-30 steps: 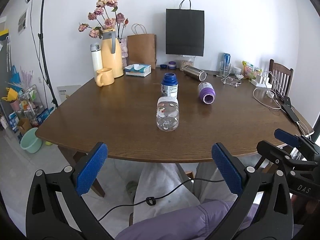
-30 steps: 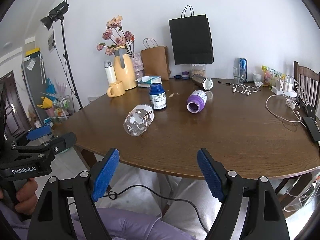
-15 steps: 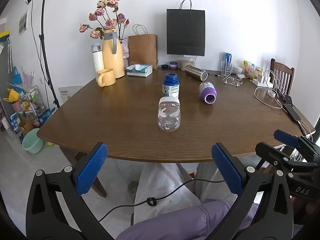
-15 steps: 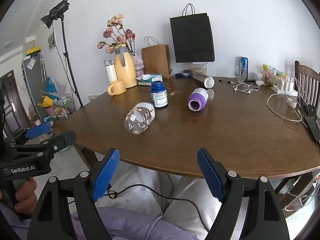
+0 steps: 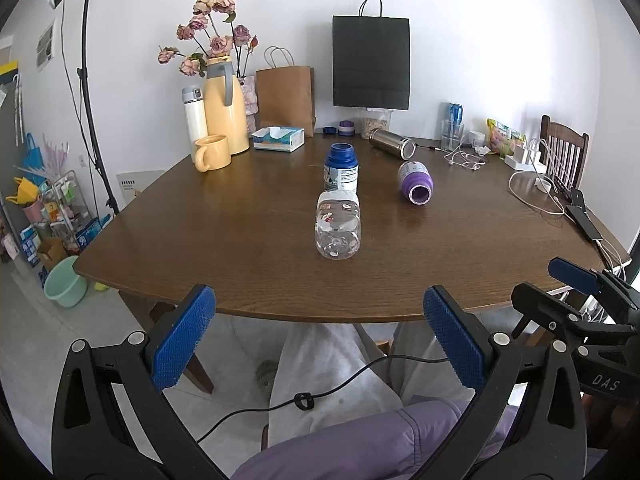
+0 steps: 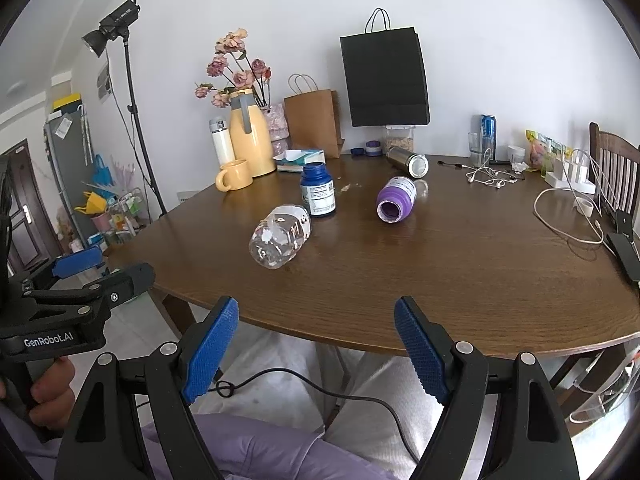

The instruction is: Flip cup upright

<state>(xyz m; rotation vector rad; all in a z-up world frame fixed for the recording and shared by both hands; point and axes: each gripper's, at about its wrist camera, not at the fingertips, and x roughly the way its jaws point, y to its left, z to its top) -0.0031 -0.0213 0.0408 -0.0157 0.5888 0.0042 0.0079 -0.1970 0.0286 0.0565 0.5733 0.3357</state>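
Observation:
A purple cup (image 5: 416,187) lies on its side on the brown table (image 5: 248,240), its open mouth toward me; it also shows in the right wrist view (image 6: 395,200). A steel cup (image 5: 391,143) lies on its side farther back, also in the right wrist view (image 6: 407,161). A clear plastic bottle (image 5: 338,224) lies on its side mid-table, seen too in the right wrist view (image 6: 281,236). My left gripper (image 5: 316,340) is open and empty, below the table's near edge. My right gripper (image 6: 316,352) is open and empty, also short of the edge.
A blue pill bottle (image 5: 341,167) stands upright behind the clear bottle. A yellow mug (image 5: 212,153), yellow jug (image 5: 224,114), tissue box (image 5: 279,138) and paper bags stand at the back. Cables and earphones (image 5: 466,157) lie at the right. A chair (image 5: 564,152) stands far right.
Both grippers have shifted slightly; the table objects sit a little lower in view. Nothing on the table has moved.

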